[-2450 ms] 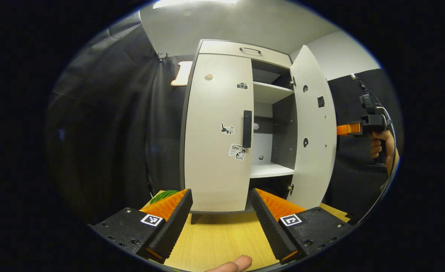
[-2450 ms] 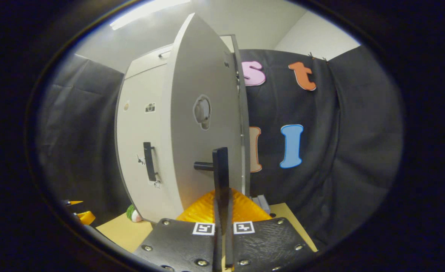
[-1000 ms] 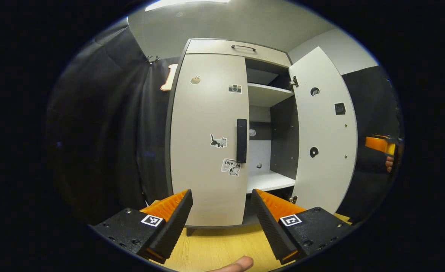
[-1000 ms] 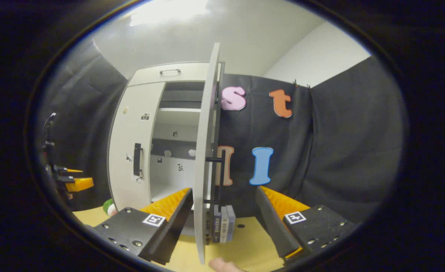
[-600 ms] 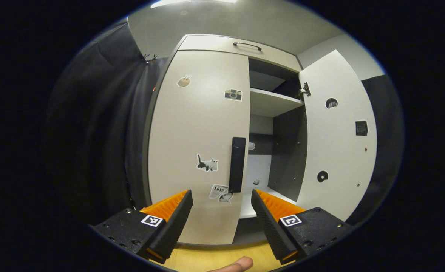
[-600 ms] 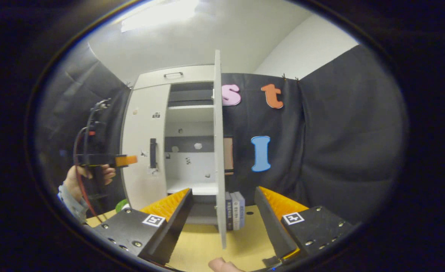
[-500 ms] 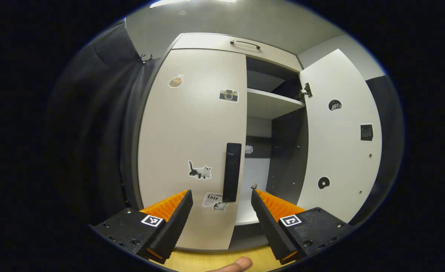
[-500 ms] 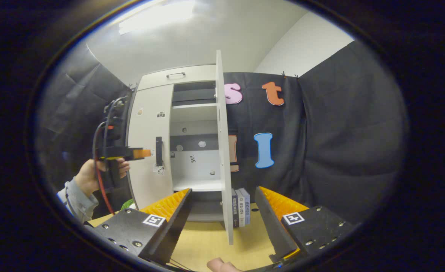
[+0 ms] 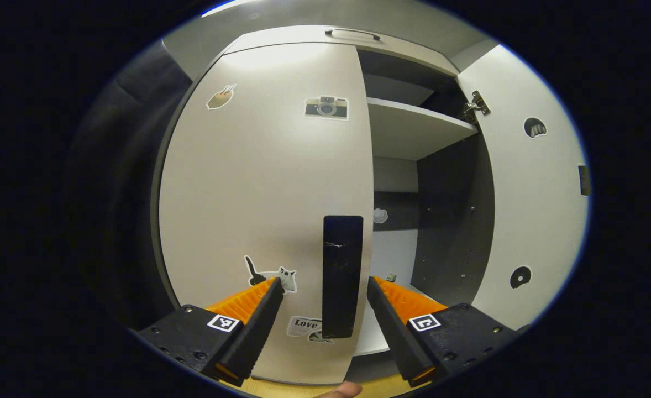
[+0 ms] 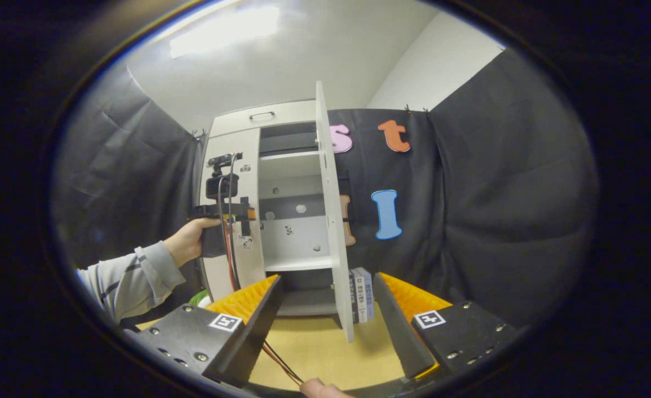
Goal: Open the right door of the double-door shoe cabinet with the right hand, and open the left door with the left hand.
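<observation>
In the left gripper view, the left gripper point(image 9: 321, 309) is spread wide, its two fingers on either side of the black handle point(image 9: 342, 275) of the left door point(image 9: 264, 182), neither finger pressing on it; it holds nothing. That door is shut and carries stickers: a cat point(image 9: 270, 273), a camera point(image 9: 326, 106) and one low by the handle's foot. Beyond the handle the cabinet's right half stands open, showing a white shelf point(image 9: 414, 130) and a dark inner wall, with the right door point(image 9: 530, 188) swung out to the side.

In the right gripper view, the right gripper point(image 10: 325, 315) is also wide open and empty, over the wooden surface point(image 10: 325, 348). Farther off, the right door point(image 10: 334, 221) is seen nearly edge-on, swung well out from the shoe cabinet point(image 10: 259, 204). Some books point(image 10: 361, 296) stand just behind it. At the left door, a hand point(image 10: 184, 240) in a grey sleeve holds the other gripper point(image 10: 242, 213) up at the handle.
</observation>
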